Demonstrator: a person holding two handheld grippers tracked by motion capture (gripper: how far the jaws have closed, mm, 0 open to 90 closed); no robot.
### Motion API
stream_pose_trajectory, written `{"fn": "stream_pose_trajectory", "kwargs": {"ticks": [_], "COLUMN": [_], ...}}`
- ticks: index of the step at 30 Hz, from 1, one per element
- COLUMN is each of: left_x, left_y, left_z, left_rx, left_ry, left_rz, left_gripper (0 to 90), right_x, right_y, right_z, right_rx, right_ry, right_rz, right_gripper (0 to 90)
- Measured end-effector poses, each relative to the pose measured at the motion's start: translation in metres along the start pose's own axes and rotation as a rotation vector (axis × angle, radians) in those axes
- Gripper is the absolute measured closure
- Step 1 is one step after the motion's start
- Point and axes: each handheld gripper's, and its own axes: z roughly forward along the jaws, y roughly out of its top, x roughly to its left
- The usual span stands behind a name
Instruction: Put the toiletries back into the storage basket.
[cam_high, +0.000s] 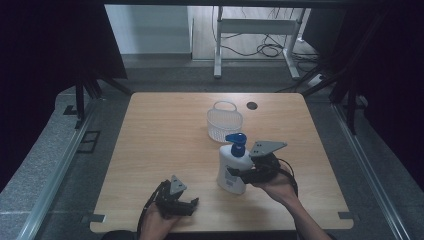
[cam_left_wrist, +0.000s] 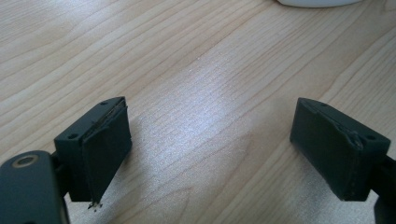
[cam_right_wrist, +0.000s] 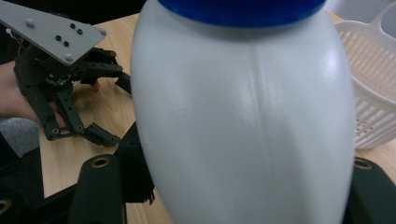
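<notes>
Pale wooden table (cam_high: 165, 130), dark curtains either side, grey floor and a white stand's legs (cam_high: 255, 45) beyond. Nearest, at the front edge: left gripper (cam_high: 189, 206) low over the wood, jaws spread wide with bare tabletop between them, gripping nothing. Also seen from the right gripper view (cam_right_wrist: 100, 109), held in a hand (cam_right_wrist: 11, 95). Just beyond and to the right: right gripper (cam_high: 235, 173) clamped on the sides of the white pump bottle (cam_high: 231, 167), blue pump on top, bottle upright with its base on the table. Close up, bottle body (cam_right_wrist: 243, 121) wedged between both black jaws. Farther back, just behind the bottle: white slatted basket (cam_high: 224, 125), handle raised. Farthest, a dark round hole (cam_high: 252, 105) in the tabletop.
</notes>
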Motion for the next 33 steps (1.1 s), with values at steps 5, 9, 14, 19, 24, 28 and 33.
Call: {"fn": "stream_pose_trajectory", "kwargs": {"ticks": [5,9,14,19,24,28,33], "left_x": [0.000,0.000,0.000,0.000,0.000,0.000,0.000], "left_y": [0.000,0.000,0.000,0.000,0.000,0.000,0.000], "left_z": [0.000,0.000,0.000,0.000,0.000,0.000,0.000], "left_rx": [0.000,-0.001,-0.002,-0.003,-0.003,-0.003,-0.002], "left_ry": [0.000,0.000,0.001,0.000,0.000,0.001,0.000], "left_rz": [0.000,-0.001,-0.001,0.001,0.001,0.001,0.001], "left_gripper": [11.9,11.9,11.9,11.9,11.9,11.9,11.9], "right_x": [-0.002,-0.004,-0.007,-0.011,-0.015,-0.019,-0.024], "right_y": [0.002,0.004,0.008,0.015,0.024,0.031,0.039], "right_z": [0.000,0.000,0.001,-0.002,-0.007,-0.011,-0.015], "right_rx": [0.011,0.020,0.019,0.006,-0.002,-0.010,-0.012], "right_ry": [0.006,0.027,0.034,0.042,0.042,0.043,0.047], "right_rz": [0.007,0.012,0.008,0.001,-0.014,-0.019,-0.022], "right_gripper": [37.3,37.3,37.5,37.6,37.6,37.6,37.6]}}
